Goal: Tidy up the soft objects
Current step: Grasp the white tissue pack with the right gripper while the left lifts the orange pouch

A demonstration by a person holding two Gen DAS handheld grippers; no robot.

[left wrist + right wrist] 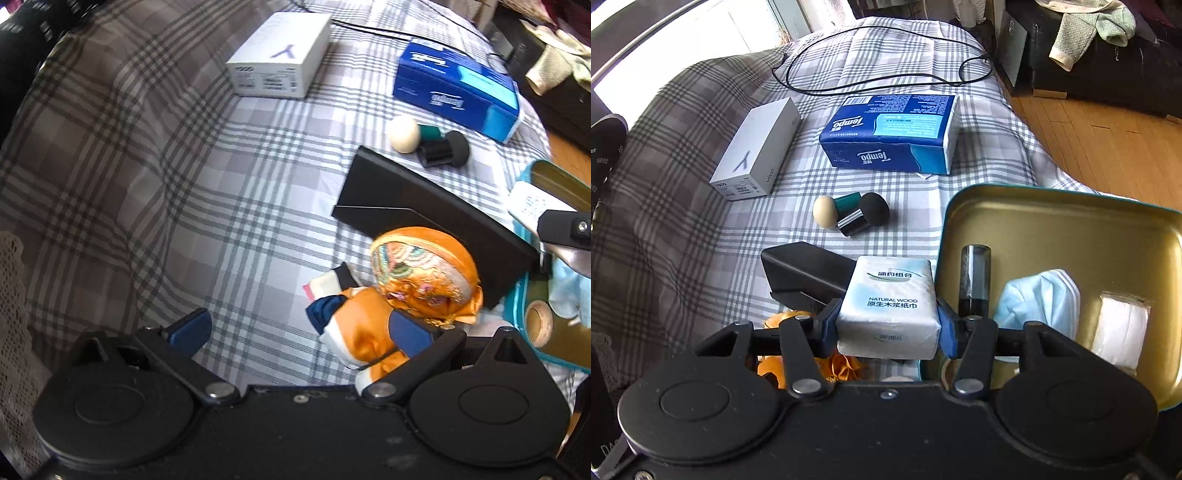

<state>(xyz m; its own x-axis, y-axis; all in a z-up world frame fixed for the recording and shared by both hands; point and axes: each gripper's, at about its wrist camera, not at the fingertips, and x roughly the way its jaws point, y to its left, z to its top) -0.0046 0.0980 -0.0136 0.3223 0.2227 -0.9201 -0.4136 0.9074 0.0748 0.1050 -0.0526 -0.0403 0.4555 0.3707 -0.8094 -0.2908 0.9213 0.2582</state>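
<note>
My right gripper (888, 328) is shut on a small white tissue pack (890, 306) and holds it at the left rim of an open teal tin (1071, 206). The tin holds a blue face mask (1038, 299), a white pad (1121, 336) and a dark tube (975, 280). My left gripper (299, 332) is open above the plaid bed cover; its right finger (410, 336) touches an orange satin doll (406, 291), which lies outside the jaws. The tissue pack (532, 206) and the tin (561, 184) show at the right of the left wrist view.
A black box (424, 199) (809, 273) lies between doll and tin. Two makeup sponges (849, 212) (424, 138), a blue Tempo tissue pack (894, 133) (458, 88), a white phone box (757, 147) (280, 55) and a black cable (886, 74) lie farther back. Wooden floor (1108, 140) is at right.
</note>
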